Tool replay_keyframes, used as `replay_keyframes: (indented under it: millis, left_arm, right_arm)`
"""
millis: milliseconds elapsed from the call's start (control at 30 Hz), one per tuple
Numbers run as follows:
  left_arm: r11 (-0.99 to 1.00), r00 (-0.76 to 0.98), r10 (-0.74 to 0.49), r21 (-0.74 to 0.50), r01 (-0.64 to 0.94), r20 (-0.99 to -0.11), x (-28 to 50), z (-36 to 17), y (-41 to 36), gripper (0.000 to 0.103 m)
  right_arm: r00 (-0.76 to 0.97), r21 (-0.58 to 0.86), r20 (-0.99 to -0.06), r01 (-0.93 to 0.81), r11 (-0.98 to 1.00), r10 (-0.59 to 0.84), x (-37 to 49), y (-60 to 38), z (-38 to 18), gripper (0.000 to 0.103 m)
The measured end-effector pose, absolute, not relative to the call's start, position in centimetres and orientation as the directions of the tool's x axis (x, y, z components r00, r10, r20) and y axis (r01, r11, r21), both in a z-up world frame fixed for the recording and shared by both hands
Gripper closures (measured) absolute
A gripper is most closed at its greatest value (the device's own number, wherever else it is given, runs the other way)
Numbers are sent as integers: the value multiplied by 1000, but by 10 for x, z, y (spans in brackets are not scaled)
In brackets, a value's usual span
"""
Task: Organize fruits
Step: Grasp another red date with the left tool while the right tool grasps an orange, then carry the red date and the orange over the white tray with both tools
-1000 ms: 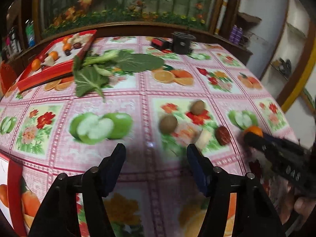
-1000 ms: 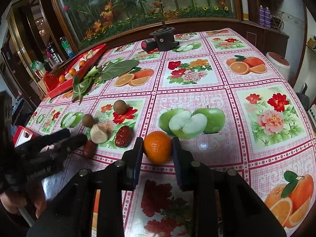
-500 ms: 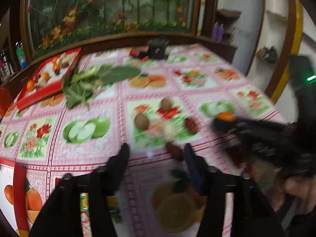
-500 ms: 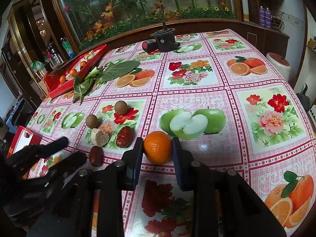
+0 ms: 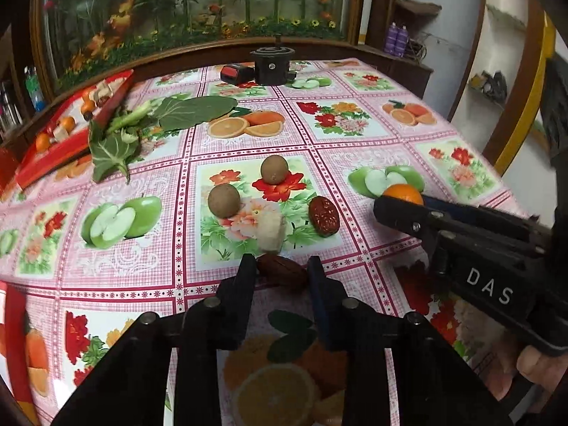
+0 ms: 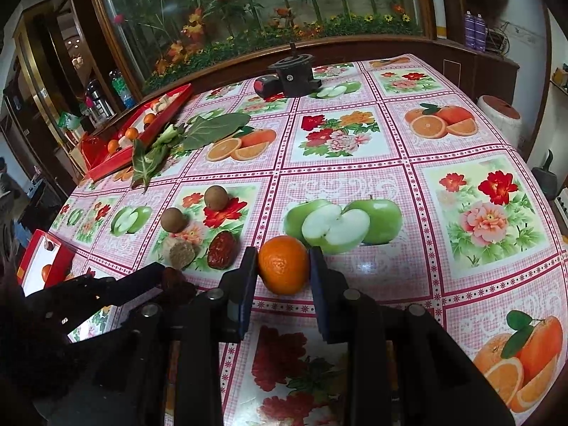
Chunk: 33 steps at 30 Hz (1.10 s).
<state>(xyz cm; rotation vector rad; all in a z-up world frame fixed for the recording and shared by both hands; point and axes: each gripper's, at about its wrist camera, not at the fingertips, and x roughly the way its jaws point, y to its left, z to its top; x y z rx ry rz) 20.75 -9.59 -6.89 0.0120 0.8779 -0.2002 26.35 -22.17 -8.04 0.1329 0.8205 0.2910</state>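
Observation:
My left gripper [image 5: 282,270] is shut on a dark red date [image 5: 282,275] that lies on the fruit-print tablecloth [image 5: 248,142]. Just beyond it lie a pale cut piece [image 5: 271,232], a brighter red date [image 5: 323,216] and two round brown fruits [image 5: 224,200] [image 5: 274,169]. My right gripper [image 6: 283,263] is shut on an orange [image 6: 283,264] low over the cloth. In the left wrist view that orange [image 5: 404,193] shows at the right gripper's tip. The left gripper [image 6: 170,280] lies at the lower left of the right wrist view.
A red tray [image 5: 53,149] with small fruits sits at the far left edge, with leafy greens [image 5: 142,124] beside it. A black device [image 5: 271,65] and a small red-black object [image 5: 237,74] stand at the back. A red box [image 6: 39,262] sits near left. A hand [image 5: 543,369] holds the right gripper.
My left gripper swung toward the loose fruits and narrowed from wide open to shut around the dark date. The right gripper has kept still with the orange.

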Motion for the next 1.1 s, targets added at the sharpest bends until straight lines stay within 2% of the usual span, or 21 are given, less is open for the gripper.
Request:
replay_keyframes:
  millis: [200, 433, 1100]
  left_arm:
    - [976, 614, -201, -104, 189, -763, 199, -67, -84, 74]
    - [983, 628, -182, -114, 147, -757, 161, -57, -52, 75]
    - [998, 669, -46, -62, 0, -742, 46, -30, -2, 75]
  right_arm:
    - [644, 226, -702, -203, 953, 304, 264, -222, -81, 73]
    - [640, 206, -711, -209, 956, 292, 249, -216, -76, 73]
    - [656, 216, -667, -283, 934, 353, 64, -174, -39, 72]
